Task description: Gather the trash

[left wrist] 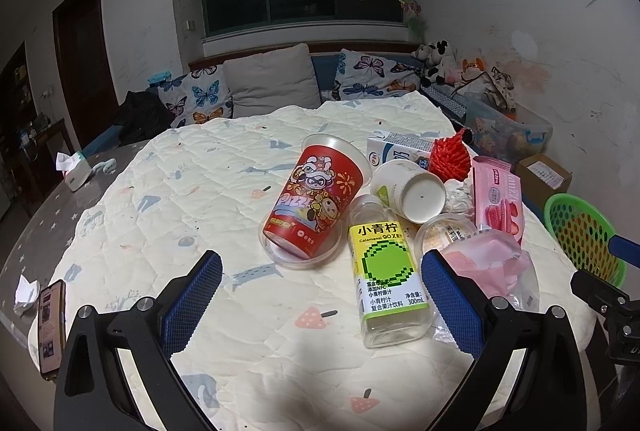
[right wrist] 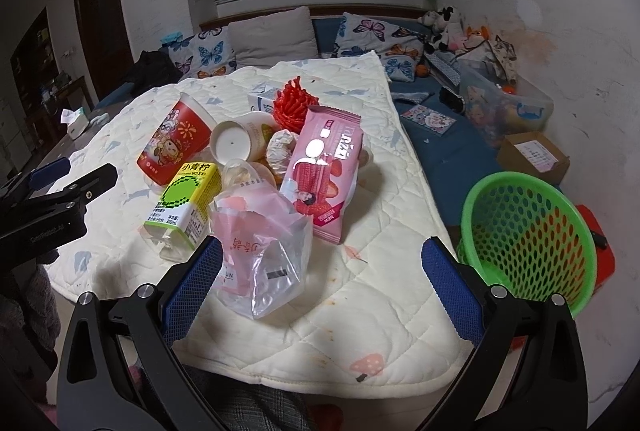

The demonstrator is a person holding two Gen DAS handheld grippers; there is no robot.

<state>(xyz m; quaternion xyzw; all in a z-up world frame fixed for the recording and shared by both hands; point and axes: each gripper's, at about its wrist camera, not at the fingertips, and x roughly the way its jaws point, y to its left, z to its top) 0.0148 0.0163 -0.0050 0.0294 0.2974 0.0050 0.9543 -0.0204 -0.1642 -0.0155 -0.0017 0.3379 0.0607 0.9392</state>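
On quilted pad [left wrist: 168,199]: trash heaped right of centre, namely red cup [left wrist: 316,203] on its side, yellow-labelled bottle [left wrist: 386,271] lying near, white paper cup [left wrist: 412,189], milk carton [left wrist: 400,147], red comb-like piece [left wrist: 450,155], pink wrapper [right wrist: 324,175], clear bag [right wrist: 260,255]. Off right edge, green basket [right wrist: 528,239]. Far left, phone [left wrist: 52,327]. Left gripper [left wrist: 320,295] and right gripper [right wrist: 322,291] both spread wide, holding nothing.

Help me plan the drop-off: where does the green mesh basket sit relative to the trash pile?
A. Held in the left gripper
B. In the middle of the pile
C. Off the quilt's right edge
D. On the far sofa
C: the green mesh basket sits past the quilt's right edge, apart from the pile.
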